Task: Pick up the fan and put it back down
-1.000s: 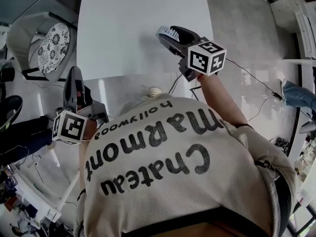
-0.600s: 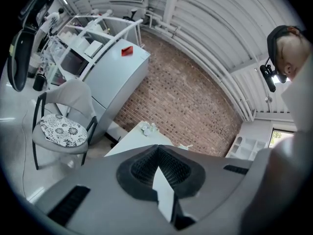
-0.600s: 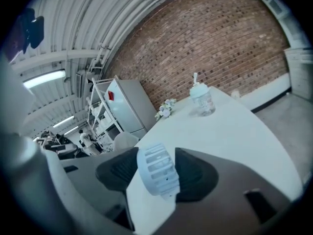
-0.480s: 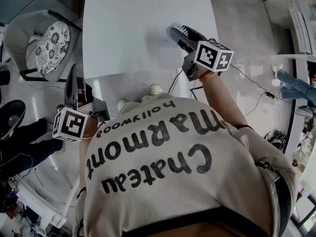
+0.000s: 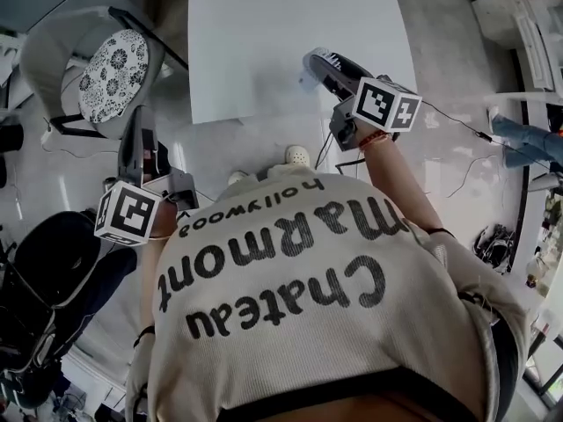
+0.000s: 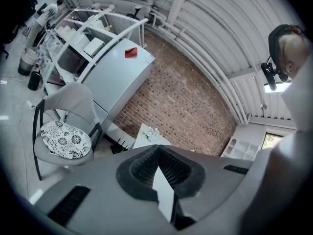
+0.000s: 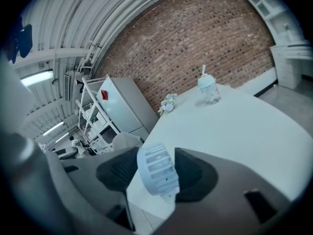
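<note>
- The right gripper [image 5: 320, 62] pinches a small pale fan [image 7: 157, 170] between its pads, at the near edge of the white table [image 7: 234, 126].
- The left gripper [image 6: 157, 150] is empty, its jaws pressed together, out near a chair [image 6: 63, 140].

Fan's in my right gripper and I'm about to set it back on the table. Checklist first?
1. Grip: right gripper shut on the small pale-blue slatted plastic fan: ok.
2. Fan above the white rectangular table: ok.
3. Landing area bare; the clear lidded cup with straw and small flower bunch stand at the far end: ok.
4. Left gripper shut, empty, off to the table's side: ok.
5. Fan's height above the tabletop: cannot tell.
</note>
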The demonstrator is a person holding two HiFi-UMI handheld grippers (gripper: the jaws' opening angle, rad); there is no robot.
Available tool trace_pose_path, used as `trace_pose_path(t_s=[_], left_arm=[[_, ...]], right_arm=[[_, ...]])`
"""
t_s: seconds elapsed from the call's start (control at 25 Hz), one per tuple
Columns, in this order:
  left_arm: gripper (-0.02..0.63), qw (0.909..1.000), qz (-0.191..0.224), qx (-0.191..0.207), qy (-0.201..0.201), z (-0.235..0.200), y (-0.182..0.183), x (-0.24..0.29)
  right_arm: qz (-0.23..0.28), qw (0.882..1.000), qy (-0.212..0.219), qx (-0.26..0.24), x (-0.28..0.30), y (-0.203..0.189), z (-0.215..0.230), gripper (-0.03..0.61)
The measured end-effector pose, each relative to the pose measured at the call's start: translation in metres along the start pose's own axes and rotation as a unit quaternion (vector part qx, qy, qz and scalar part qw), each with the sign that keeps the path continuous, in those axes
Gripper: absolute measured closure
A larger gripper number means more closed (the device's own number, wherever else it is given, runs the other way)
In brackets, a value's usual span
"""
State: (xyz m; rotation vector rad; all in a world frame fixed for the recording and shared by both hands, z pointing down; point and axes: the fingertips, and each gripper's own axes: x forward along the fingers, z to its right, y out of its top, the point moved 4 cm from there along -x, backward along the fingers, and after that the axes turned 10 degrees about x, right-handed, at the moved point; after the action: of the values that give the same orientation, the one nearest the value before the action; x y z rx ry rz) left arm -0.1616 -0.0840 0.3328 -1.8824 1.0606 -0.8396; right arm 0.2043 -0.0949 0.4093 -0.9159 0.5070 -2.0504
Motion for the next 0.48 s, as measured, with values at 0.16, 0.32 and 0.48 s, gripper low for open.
trace_pose_path(t_s=[0.16, 0.32, 0.48], left_arm=[[0.614, 1.0000, 0.004, 0.006, -0.002, -0.025, 0.013, -0.012], [0.614, 1.0000, 0.007, 0.001, -0.006, -0.036, 0.021, -0.018], [0.614, 0.9998, 0.005, -0.012, -0.013, -0.070, 0.024, -0.035]], right_arm=[[-0.010, 1.000, 0.009, -0.004, 0.012, -0.018, -0.031, 0.345], [-0.019, 1.000, 0.018, -0.009, 0.019, -0.026, -0.054, 0.345], [-0.027, 0.999, 0.026, -0.016, 0.039, -0.051, -0.088, 0.345]])
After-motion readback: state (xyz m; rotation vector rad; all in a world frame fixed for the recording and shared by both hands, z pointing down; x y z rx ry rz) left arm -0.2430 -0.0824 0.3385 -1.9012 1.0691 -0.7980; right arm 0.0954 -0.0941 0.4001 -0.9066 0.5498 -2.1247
